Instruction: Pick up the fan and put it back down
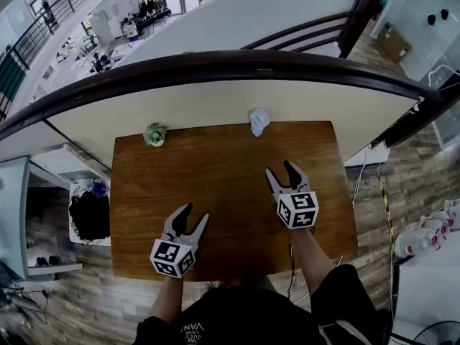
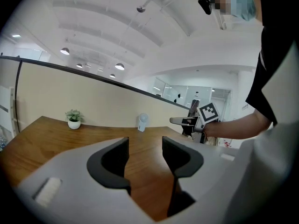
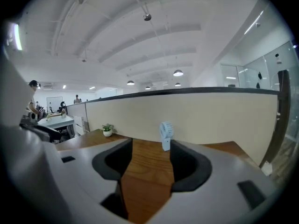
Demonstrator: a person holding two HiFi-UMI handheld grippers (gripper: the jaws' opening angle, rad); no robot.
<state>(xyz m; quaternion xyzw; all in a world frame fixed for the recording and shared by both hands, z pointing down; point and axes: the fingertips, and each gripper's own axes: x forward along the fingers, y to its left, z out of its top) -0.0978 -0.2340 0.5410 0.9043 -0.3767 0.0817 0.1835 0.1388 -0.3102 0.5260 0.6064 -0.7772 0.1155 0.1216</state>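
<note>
A small white fan stands upright at the far edge of the wooden table, against the beige partition. In the right gripper view the fan shows straight ahead past the open jaws. My right gripper hovers open over the right middle of the table, well short of the fan, with nothing between its fingers. My left gripper is open and empty near the front left. The left gripper view shows the fan far off and the right gripper to its right.
A small potted plant sits at the table's far left corner. A curved dark handrail tops the beige partition behind the table. A white side cart with dark items stands left of the table.
</note>
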